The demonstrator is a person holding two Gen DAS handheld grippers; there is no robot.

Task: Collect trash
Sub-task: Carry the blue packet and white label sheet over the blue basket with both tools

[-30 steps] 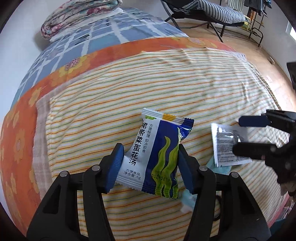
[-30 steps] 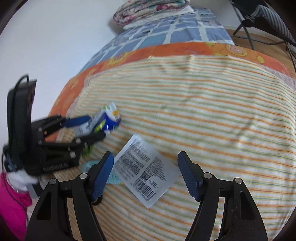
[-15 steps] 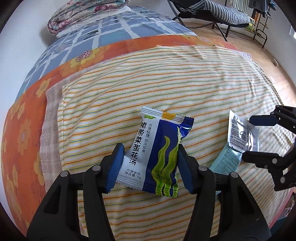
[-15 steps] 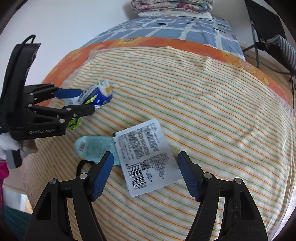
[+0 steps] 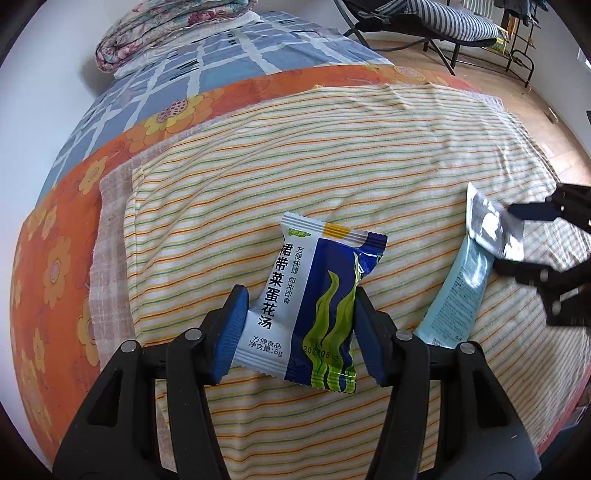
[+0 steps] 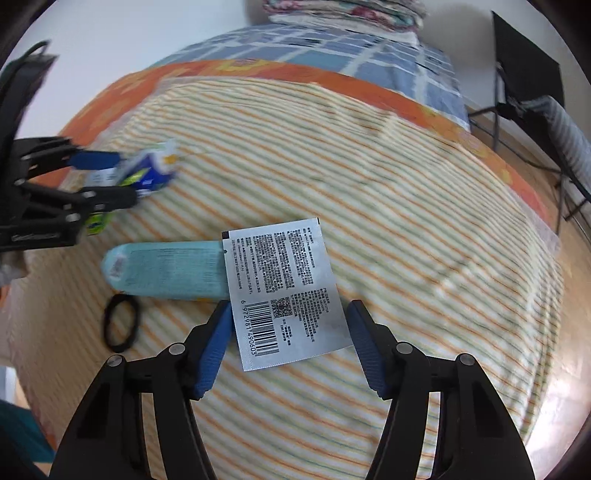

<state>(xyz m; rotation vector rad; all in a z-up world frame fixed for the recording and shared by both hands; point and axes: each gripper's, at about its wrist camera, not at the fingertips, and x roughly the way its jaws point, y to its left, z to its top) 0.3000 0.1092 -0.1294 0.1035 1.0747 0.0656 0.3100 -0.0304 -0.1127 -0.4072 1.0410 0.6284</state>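
A blue and white soup packet (image 5: 314,295) stands between the pads of my left gripper (image 5: 301,325), which is shut on its two sides. From the right wrist view, that left gripper (image 6: 110,177) carries the packet (image 6: 155,170) just over the bed. My right gripper (image 6: 290,332) has a silver printed sachet (image 6: 284,280) between its jaws. They are closing, and the pads meet its side edges. The sachet (image 5: 487,229) looks tilted up off the sheet. A pale teal packet (image 6: 166,269) lies flat to its left, one end tucked under the sachet.
The striped yellow sheet (image 5: 295,166) covers the bed. A black hair tie (image 6: 122,321) lies below the teal packet. A folded floral quilt (image 5: 166,33) sits at the far end. A striped folding chair (image 5: 424,18) and wooden floor lie beyond the bed's right edge.
The silver sachet has turned and come off the teal packet, which now shows almost whole. The right jaws have narrowed onto the sachet. The left gripper keeps its hold on the soup packet.
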